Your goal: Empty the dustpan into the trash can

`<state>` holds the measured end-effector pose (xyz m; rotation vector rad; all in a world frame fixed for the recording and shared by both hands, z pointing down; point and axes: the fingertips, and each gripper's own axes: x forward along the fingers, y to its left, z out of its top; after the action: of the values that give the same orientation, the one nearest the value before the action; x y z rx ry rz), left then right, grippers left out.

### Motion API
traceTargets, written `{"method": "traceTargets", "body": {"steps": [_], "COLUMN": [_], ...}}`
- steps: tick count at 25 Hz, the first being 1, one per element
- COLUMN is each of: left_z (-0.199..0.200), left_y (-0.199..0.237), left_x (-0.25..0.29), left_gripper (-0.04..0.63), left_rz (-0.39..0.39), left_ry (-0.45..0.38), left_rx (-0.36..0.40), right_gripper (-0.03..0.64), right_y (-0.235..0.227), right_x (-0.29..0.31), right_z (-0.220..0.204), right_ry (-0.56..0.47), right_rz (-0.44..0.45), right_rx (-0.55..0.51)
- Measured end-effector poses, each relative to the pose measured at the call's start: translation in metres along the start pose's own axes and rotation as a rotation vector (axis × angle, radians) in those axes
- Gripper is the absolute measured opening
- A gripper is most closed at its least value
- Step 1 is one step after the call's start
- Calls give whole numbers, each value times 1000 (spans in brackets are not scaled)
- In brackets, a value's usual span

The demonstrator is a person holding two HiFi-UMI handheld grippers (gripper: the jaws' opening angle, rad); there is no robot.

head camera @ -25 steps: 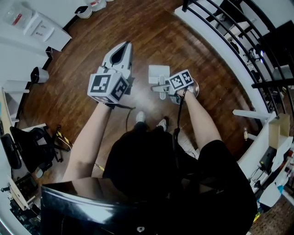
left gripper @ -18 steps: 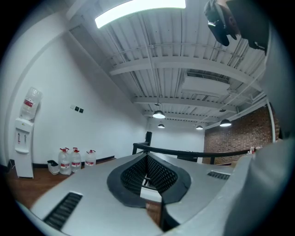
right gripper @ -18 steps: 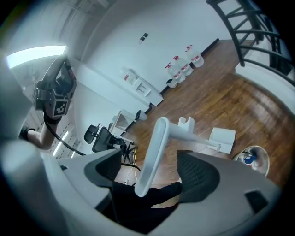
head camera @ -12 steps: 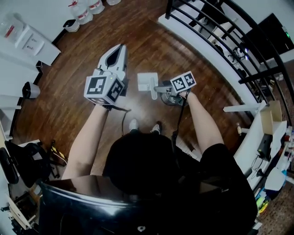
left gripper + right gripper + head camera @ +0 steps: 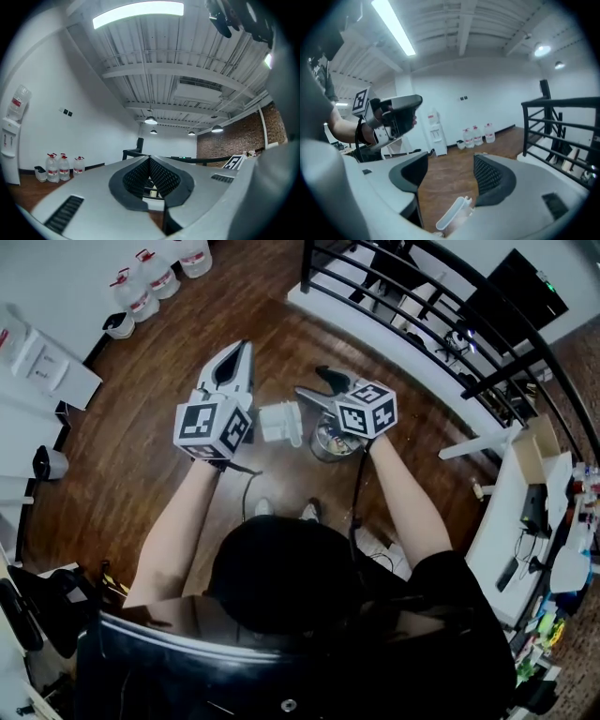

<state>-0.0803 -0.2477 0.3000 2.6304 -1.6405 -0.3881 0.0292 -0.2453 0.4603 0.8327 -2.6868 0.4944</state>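
Note:
The white dustpan [image 5: 279,423] lies on the wooden floor between my two grippers. A small round trash can [image 5: 326,441] stands just right of it, partly hidden under my right gripper [image 5: 309,381]. That gripper hangs high above both, open; its jaws have just been closing a little with no thing pressed between them. In the right gripper view the dustpan's handle [image 5: 452,213] shows far below the gap of the right gripper [image 5: 450,176]. My left gripper [image 5: 242,348] is shut and empty, held left of the dustpan; its pads meet in the left gripper view [image 5: 150,161].
A black railing [image 5: 422,324] on a white ledge runs along the right. Water bottles [image 5: 155,282] and a white dispenser [image 5: 436,133] stand by the far wall. A person's feet [image 5: 262,507] are just behind the dustpan. Desks with clutter line the right edge.
My right gripper has risen from beside the dustpan on the floor and turned more level. The left gripper has lifted slightly. The dustpan stays on the floor.

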Motion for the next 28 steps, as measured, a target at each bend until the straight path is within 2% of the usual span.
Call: {"method": "traceTargets", "body": {"steps": [3,5,6,8,9,12,19,21,26,28], "left_z": [9,14,17,19,20,23,21,19,14,9], "left_y": [-12,-20,-24,-33,-37,-44,-54,-55,-55,-53], "left_x": [5,6,6,7,7,7,11,10,11,12], "left_gripper": [4,5,4,5,5,5,5,5,5,5], "left_rz": [-19,-28,-31,-36,-39,-45,-53,-49,-33,-37], "left_ry": [-13,-21,-24,-29,-31,-33,-21,-20,0,9], "left_rx": [32,58,71,93,98,106,119,129,155,151], "right_gripper": [298,278,216,195,179,76,74,34,30,6], "right_y": [30,41,43,47,49,57,60,61,63,63], "right_x": [-9,-17,-22,-34,-40,-53,-58,-60,-59,-57], "right_z": [42,66,78,98,106,124,132,136,140,140], "right_ry": [-107,-173,-213,-290,-323,-397,-419,-437,-449,-446], "right_rz": [-22,-106,-160,-240,-267,-305,-309,-317,-324,-325], "right_rx": [-90,-161,-193,-232,-241,-244,-213,-210,-218,-218]}}
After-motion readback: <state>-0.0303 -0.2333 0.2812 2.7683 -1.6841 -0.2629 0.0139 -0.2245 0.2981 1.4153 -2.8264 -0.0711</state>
